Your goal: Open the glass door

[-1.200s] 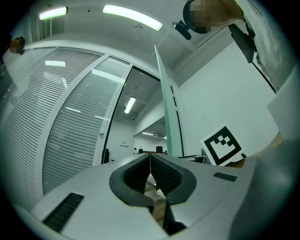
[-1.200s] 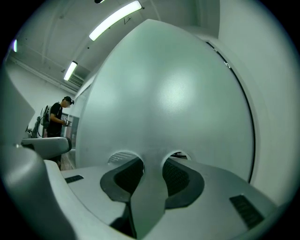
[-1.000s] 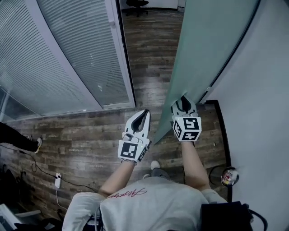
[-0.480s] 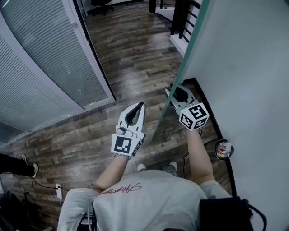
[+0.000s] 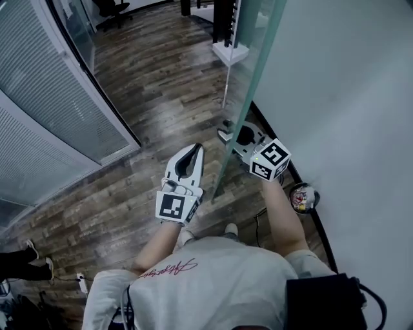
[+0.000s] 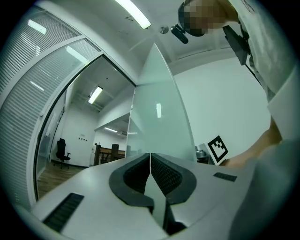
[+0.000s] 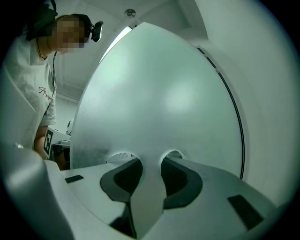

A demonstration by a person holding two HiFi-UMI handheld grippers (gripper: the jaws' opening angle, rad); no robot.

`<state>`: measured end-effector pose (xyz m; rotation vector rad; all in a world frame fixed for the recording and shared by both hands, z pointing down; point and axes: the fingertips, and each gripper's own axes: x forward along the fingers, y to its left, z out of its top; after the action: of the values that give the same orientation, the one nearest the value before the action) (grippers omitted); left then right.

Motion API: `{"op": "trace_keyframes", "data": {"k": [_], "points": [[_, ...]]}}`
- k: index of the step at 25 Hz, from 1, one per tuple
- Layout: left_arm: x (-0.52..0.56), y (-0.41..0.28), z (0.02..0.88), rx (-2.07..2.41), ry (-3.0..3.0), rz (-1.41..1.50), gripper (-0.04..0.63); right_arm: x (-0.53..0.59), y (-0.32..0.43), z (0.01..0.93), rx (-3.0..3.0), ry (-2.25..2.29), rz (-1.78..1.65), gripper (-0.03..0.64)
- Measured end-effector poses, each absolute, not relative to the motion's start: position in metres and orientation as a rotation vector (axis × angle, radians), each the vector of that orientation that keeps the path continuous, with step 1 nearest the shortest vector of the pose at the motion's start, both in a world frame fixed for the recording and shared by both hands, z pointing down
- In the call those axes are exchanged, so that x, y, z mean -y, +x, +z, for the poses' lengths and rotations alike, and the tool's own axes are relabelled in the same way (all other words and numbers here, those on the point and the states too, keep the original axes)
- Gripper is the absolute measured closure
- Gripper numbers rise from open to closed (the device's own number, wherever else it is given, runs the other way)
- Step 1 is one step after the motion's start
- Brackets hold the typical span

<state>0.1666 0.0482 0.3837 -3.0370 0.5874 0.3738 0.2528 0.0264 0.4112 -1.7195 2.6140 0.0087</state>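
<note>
**Right hand-held gripper on the glass door, left one free**

On my head view the glass door (image 5: 248, 58) stands nearly edge-on. Its free edge runs down the picture to the wooden floor (image 5: 161, 97) just ahead of the person's feet, close beside the white wall (image 5: 348, 97) on the right. My right hand-held gripper (image 5: 229, 134) sits at that edge, on the wall side, held about level. In its own view the jaws stand part-way apart with a pale strip of the frosted pane filling the gap, so I read it as clamped on the door. My left hand-held gripper (image 5: 196, 149) hangs just left of the edge, apart from it and tipped slightly upward, its jaws pressed together on nothing. A blind-covered partition (image 5: 45, 103) lies off to the left, and an office chair (image 5: 110, 8) stands far back.
</note>
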Motion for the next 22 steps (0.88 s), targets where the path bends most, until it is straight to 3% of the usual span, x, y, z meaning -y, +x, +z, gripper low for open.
{"op": "trace_keyframes", "data": {"k": [22], "points": [[-0.156, 0.354, 0.387, -0.296, -3.093, 0.352, 0.578, -0.153, 0.396, 0.407, -2.8, -1.288, -0.003, 0.489]]}}
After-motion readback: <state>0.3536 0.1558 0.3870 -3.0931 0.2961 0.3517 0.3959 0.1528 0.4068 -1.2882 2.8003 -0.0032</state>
